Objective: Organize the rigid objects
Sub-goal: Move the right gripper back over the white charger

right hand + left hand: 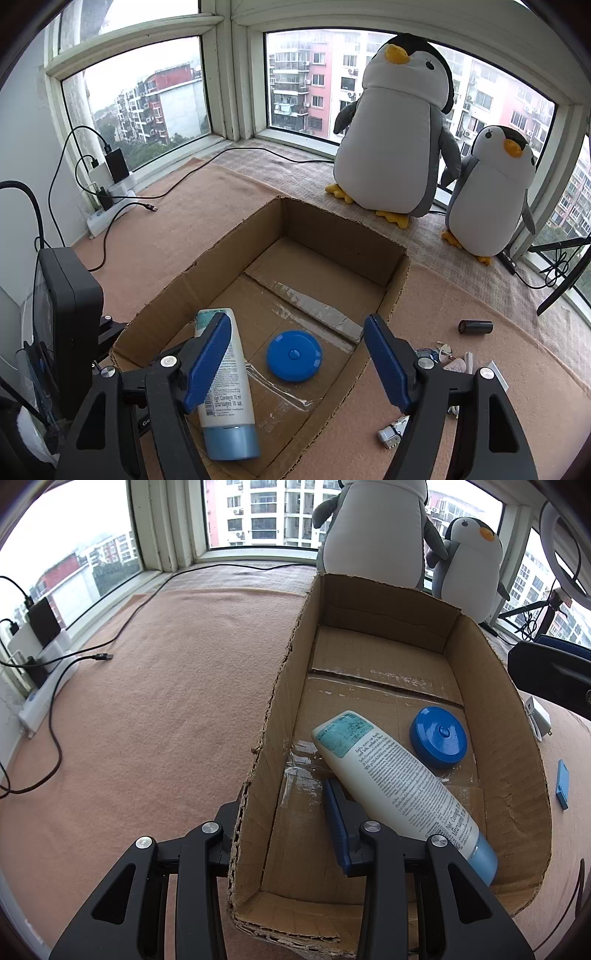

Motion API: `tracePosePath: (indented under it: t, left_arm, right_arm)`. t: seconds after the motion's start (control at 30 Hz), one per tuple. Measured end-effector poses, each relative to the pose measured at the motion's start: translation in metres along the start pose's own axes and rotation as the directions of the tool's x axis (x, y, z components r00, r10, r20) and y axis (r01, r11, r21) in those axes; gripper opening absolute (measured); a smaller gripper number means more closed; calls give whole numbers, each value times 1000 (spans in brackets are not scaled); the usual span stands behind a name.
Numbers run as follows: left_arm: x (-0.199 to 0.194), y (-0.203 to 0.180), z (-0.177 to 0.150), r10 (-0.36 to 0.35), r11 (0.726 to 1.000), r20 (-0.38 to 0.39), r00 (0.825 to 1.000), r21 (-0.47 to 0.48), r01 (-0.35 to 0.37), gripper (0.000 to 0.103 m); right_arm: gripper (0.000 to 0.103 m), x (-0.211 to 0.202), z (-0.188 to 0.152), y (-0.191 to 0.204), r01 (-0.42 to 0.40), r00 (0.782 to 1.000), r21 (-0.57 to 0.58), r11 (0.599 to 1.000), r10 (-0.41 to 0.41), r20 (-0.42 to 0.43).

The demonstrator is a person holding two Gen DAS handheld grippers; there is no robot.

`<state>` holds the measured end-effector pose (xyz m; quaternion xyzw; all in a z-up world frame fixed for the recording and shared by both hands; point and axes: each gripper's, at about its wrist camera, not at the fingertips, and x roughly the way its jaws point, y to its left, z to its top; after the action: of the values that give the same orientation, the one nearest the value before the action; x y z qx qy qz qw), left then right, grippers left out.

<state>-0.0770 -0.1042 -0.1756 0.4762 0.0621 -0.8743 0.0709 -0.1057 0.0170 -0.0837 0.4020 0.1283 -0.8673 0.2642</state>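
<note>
An open cardboard box (491, 686) (343, 236) lies on the pink felt surface. Inside it are a white lotion tube (399, 782) (225, 373) with a pale blue cap and a round blue tape measure (438, 736) (294, 355). My left gripper (280, 801) is open and straddles the box's left wall, one finger outside, the blue-padded finger inside beside the tube. My right gripper (297, 319) hangs wide open above the box, over the tube and tape measure, holding nothing.
Two plush penguins (395, 133) stand at the window behind the box. Small items lie on the felt right of the box: a black cylinder (475, 326), keys, a white plug (389, 435), a blue card (562, 784). Cables and a power strip (40, 701) run along the left.
</note>
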Motion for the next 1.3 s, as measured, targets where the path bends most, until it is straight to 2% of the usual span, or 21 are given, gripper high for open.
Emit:
tracePosePath:
  t: [0.23,0.47,0.7,0.93,1.1,1.3]
  left_arm:
    - [0,0,0,0,1000,0,1000,-1,0,35]
    - [1,-1,1,3,1000,-1,1000,2,-3,35]
    - [1,-2,1,4,1000,-2,1000,5,-4,35]
    - [1,-2,1,6,1000,-3,1000,6,-6,35]
    - [1,-2,0,9,1000,-4,1000,8,-9,35]
    - [0,-2,-1,14,1000,-5,1000,12,-14,36]
  right_arm:
    - [72,-4,-5,-8,1,1000,23,1000,-1,-2]
    - [72,-15,-16,-36,-8,1000,89,996,8,4]
    - [72,-34,-40,-81,-4,1000,168,986,-1,27]
    - [72,-47,-70,-138,76,997,221,972,-77,-3]
    - [72,-44,-88,-175,120,993,272,955,-114,-38]
    - [72,-30,-98,-207,136,990,328,935,-119,-71]
